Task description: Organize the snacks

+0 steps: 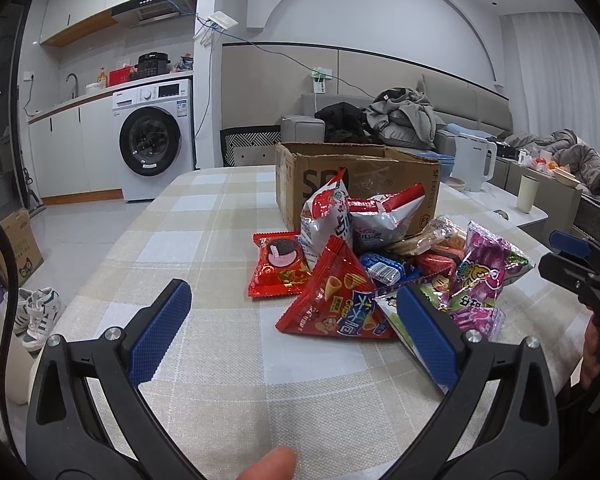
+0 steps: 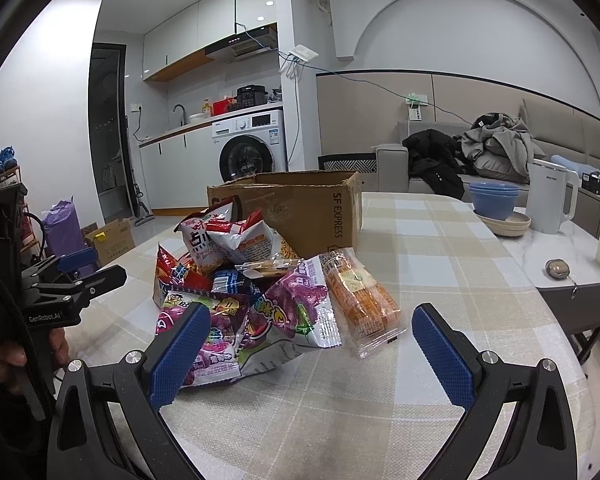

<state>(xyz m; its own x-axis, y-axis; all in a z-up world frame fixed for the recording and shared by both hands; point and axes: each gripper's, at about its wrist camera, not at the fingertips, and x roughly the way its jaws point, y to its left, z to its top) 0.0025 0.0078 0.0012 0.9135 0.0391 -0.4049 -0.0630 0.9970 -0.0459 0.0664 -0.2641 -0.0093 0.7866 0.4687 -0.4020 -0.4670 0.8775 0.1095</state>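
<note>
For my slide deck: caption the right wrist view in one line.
Open right gripper faces a pile of snack packets before a cardboard box on a checked tablecloth.

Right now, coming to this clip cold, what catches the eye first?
A bright heap of snack packets sits mid-table on the checked tablecloth, red and purple bags uppermost, a clear pack of orange crackers at its right edge. Just behind stands an open cardboard box. Both the left gripper and right gripper hang open before the heap, holding nothing.
</note>
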